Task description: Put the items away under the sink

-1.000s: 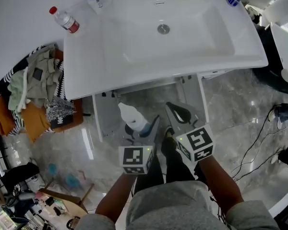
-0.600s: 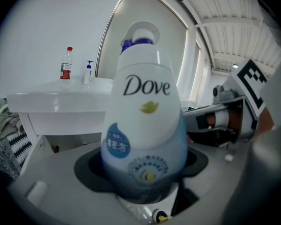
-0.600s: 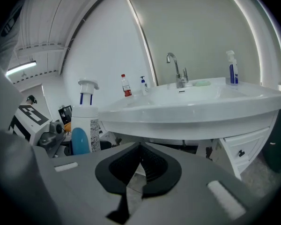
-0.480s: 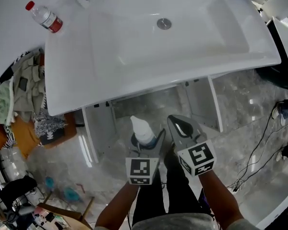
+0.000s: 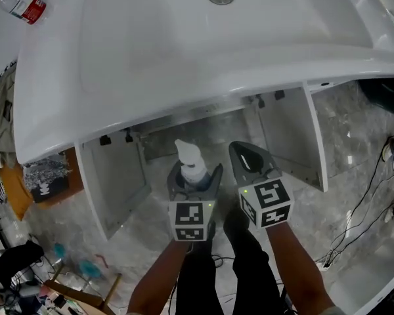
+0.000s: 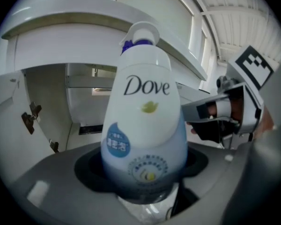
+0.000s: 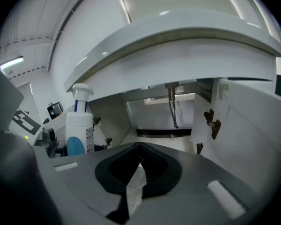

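Note:
A white Dove pump bottle [image 5: 192, 163] stands upright in my left gripper [image 5: 194, 176], which is shut on its lower body. In the left gripper view the bottle [image 6: 143, 125] fills the middle, in front of the open cabinet under the sink [image 5: 203, 126]. My right gripper [image 5: 248, 157] is beside it on the right, shut with nothing in it. Its jaws [image 7: 139, 161] meet in the right gripper view, pointing into the cabinet, with the bottle [image 7: 79, 130] at the left. Both grippers hover low in front of the cabinet opening.
The white basin [image 5: 184, 51] overhangs the cabinet. Both cabinet doors stand open, left [image 5: 111, 182] and right [image 5: 302, 136]. A drain pipe [image 7: 172, 104] hangs inside. A red-capped water bottle [image 5: 20, 2] lies on the counter. Clothes [image 5: 46, 176] lie at the left and cables [image 5: 374, 176] at the right.
Both grippers and the head have dropped lower and closer to the open cabinet. The bottle stays held in the left gripper. The right gripper remains shut beside it.

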